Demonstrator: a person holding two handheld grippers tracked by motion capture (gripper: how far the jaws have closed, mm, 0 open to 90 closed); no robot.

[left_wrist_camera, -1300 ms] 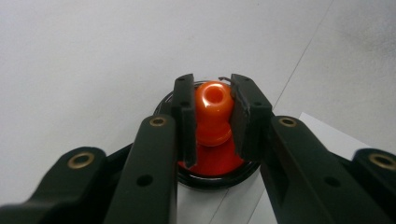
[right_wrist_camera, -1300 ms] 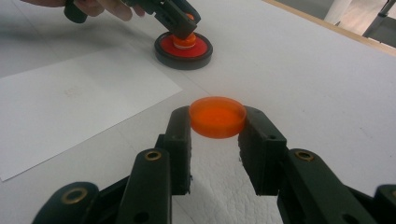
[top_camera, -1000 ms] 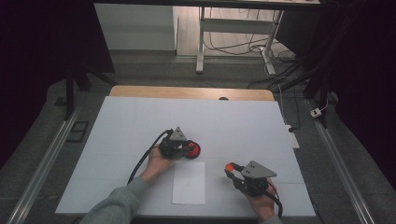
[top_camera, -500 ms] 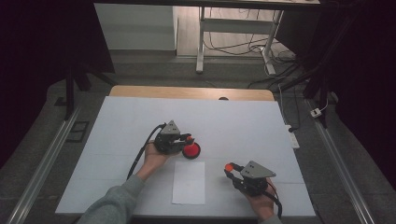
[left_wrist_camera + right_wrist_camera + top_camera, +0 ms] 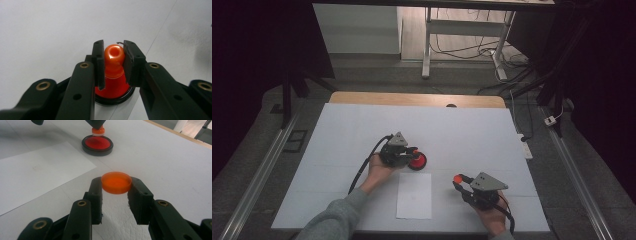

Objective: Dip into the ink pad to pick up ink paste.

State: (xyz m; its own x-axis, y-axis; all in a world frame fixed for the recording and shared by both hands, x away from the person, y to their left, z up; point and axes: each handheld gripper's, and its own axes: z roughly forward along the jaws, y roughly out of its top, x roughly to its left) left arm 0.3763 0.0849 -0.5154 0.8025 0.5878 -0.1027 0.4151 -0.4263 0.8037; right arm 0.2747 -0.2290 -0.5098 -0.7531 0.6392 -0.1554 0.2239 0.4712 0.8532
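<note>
Beyond the sheet of paper on the bench, the left gripper has its fingers clamped on the orange cone-shaped piece over its black-rimmed red base. Right of the paper, the right gripper pinches an orange disc between its fingers.

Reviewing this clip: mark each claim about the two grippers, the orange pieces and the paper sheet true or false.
1. The left gripper is closed on the orange knob of a red funnel-shaped stamp with a black rim. True.
2. The right gripper is open, holding nothing. False: it grips a flat round orange cap.
3. The white paper sheet lies between the two hands in the high view. True.
4. The orange cap rests on the paper sheet. False: it is held to the right of the sheet.
</note>
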